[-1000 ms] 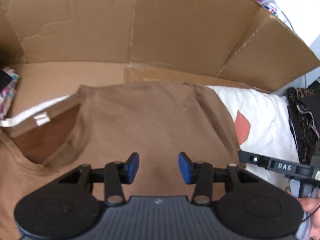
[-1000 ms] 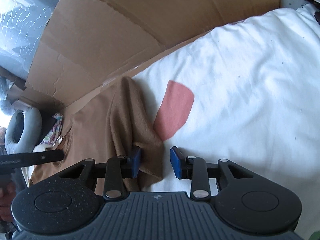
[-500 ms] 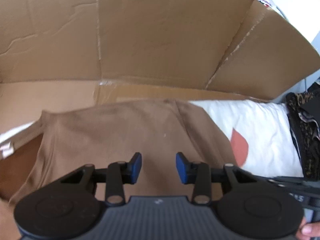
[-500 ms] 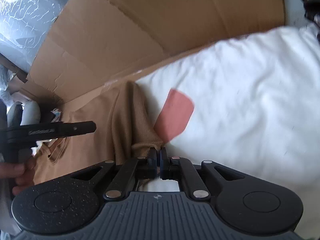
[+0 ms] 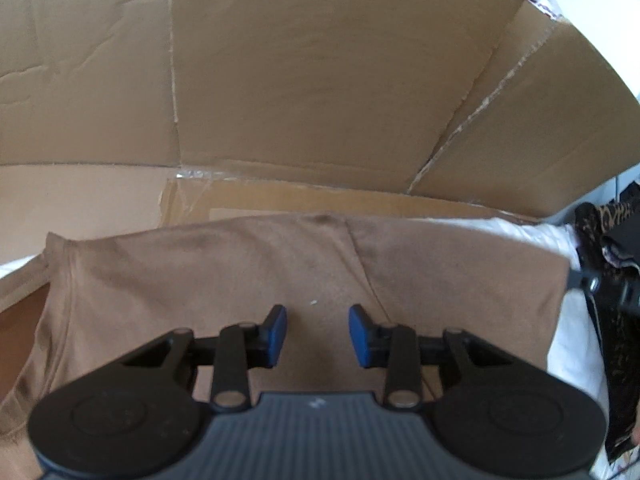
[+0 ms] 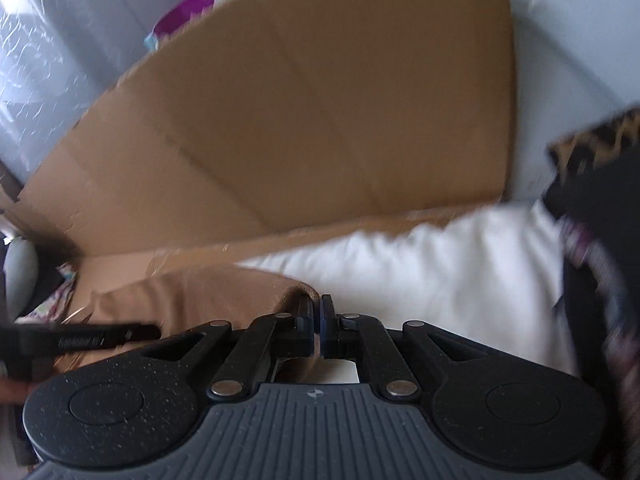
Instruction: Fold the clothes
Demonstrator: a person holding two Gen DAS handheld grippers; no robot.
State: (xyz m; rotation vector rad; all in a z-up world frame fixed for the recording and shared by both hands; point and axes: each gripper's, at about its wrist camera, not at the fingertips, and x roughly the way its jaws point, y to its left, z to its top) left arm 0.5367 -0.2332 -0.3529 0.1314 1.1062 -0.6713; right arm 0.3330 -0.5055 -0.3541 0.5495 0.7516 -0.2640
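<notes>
A brown shirt (image 5: 248, 276) lies spread over cardboard and a white pad, filling the lower half of the left wrist view. My left gripper (image 5: 317, 334) hovers open just above its middle, with nothing between the blue pads. In the right wrist view my right gripper (image 6: 317, 322) is shut on the brown shirt's (image 6: 224, 292) right edge, with cloth pinched between the pads and pulled outward. The right gripper's tip (image 5: 600, 284) shows at the shirt's stretched right corner in the left wrist view.
Flattened cardboard (image 5: 280, 80) rises behind the shirt like a wall. A white pad (image 6: 440, 272) lies to the right. Dark leopard-print cloth (image 5: 616, 216) sits at the far right. A grey neck pillow (image 6: 18, 272) and patterned fabric are at the far left.
My right gripper closed on the shirt's edge and drew it to the right, spreading the sleeve over the pad's pink patch. The left gripper moved right over the shirt and stayed open.
</notes>
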